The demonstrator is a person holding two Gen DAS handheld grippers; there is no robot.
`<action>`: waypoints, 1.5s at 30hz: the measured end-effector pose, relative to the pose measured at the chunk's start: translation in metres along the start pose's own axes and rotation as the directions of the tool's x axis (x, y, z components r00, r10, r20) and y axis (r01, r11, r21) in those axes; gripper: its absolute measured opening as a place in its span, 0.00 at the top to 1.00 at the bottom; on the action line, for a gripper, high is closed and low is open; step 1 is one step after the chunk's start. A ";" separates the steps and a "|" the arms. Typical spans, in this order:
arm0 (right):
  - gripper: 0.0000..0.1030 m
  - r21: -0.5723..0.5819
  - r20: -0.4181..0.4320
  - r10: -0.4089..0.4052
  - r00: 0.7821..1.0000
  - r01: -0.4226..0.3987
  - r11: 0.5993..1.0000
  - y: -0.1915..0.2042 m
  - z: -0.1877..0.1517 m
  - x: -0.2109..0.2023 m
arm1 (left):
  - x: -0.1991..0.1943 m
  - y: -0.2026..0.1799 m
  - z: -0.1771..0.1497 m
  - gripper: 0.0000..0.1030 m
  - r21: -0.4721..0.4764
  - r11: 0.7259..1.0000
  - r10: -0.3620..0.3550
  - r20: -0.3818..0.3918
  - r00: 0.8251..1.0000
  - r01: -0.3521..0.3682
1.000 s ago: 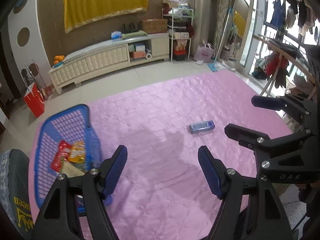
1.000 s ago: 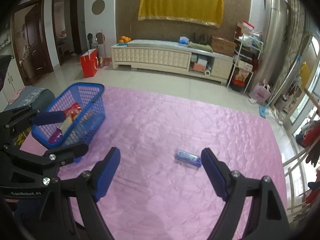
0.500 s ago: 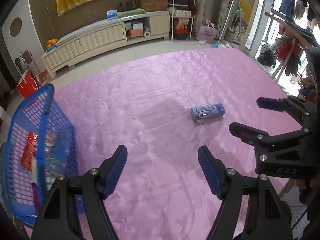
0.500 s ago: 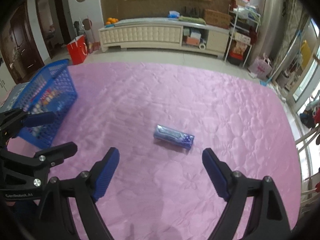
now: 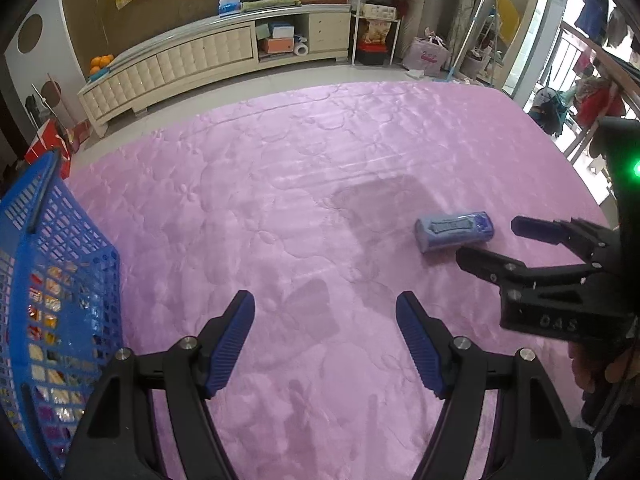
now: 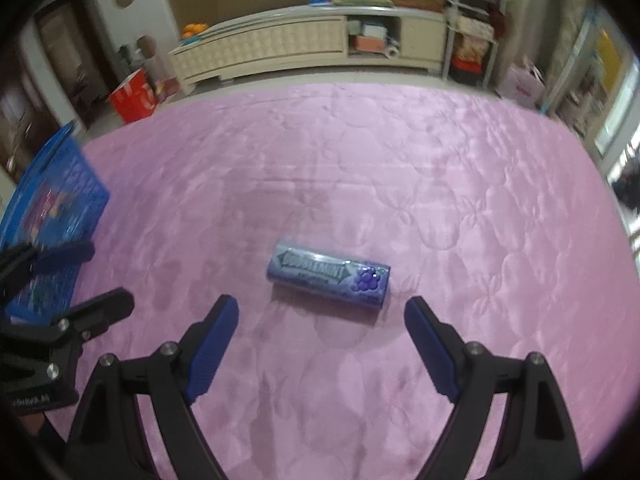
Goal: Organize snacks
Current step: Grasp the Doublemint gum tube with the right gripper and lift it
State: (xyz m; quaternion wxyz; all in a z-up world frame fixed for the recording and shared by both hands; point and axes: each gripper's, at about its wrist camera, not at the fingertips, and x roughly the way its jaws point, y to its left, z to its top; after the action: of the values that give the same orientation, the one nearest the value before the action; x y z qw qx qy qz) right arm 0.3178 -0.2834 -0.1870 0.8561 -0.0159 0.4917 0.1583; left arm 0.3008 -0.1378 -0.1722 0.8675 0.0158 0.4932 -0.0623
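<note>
Gum pack (image 6: 328,277) lying flat on pink quilt (image 6: 400,168), just ahead of right tongs (image 6: 322,314), spread wide, empty. Left tongs (image 5: 325,310) likewise spread, empty. Blue basket (image 5: 60,240) at left, holding snacks.

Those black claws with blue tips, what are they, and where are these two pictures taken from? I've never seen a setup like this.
They are hand-held grippers, one in each of a person's hands, each with two fingers padded in blue. A wide-angle camera sits on each gripper and looks forward along its fingers, so each picture shows its own claw at the bottom.

One picture comes from the left gripper; there the right gripper appears at the right edge. The other comes from the right gripper.

Below them lies a pink quilted cloth. On it lies a purple gum pack, just ahead of the right gripper's open fingers and not touched. At the left stands a blue basket with snack packets inside.

Both grippers are open and hold nothing.
</note>
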 end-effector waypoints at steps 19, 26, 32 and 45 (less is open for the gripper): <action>0.12 0.025 -0.016 -0.118 0.993 0.118 0.993 0.009 0.011 0.039 | 0.025 0.019 0.014 0.31 -0.022 1.000 0.016 -0.006 1.000 -0.016; 0.17 0.018 0.015 -0.124 0.992 0.124 0.992 0.010 0.004 0.035 | 0.019 0.022 0.010 0.31 -0.026 0.999 0.031 0.004 1.000 -0.031; 0.17 0.000 0.053 -0.123 0.991 0.123 0.992 0.019 0.006 0.010 | -0.008 0.028 0.005 0.31 -0.071 0.997 0.031 0.047 0.998 -0.028; 0.17 -0.093 0.191 -0.087 0.978 0.106 0.990 0.071 0.010 -0.095 | -0.100 0.044 -0.012 0.31 -0.090 0.994 0.075 0.169 0.983 -0.060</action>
State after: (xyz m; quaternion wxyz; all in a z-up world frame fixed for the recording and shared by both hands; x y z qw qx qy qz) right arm 0.2615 -0.2386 -0.0924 0.9032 -0.0686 0.3990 0.1424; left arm 0.2457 -0.0838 -0.0941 0.9083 -0.0096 0.4179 -0.0131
